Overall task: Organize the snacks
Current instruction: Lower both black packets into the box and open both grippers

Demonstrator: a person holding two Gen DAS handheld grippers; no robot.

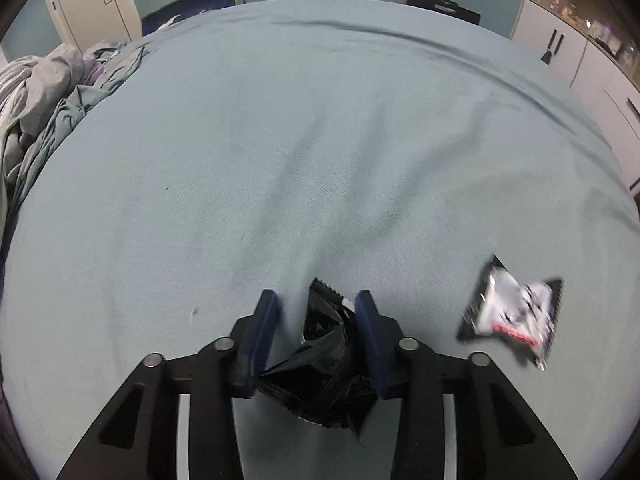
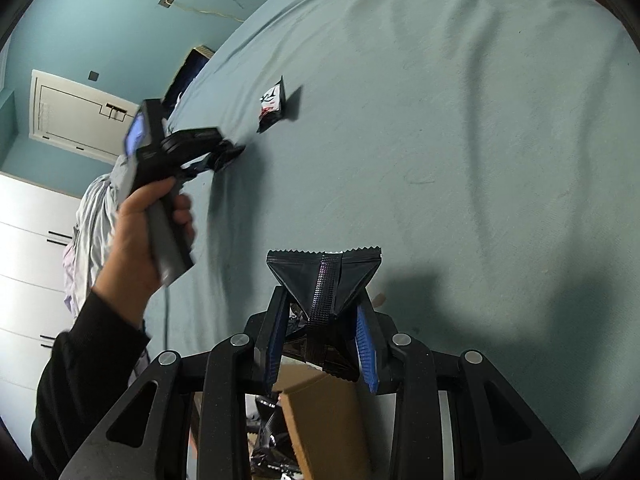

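Packets [image 1: 324, 364] in both grippers [image 1: 316, 304]

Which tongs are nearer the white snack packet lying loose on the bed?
Left. The left tongs sit just beside the white snack packet, gripping a black packet. The right tongs are farther back over the cardboard box.

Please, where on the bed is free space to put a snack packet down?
The blue sheet is bare from the crumpled bedding on one side to the white cabinets on the other. It is crowded only near the left gripper, around its black packet and the white packet.
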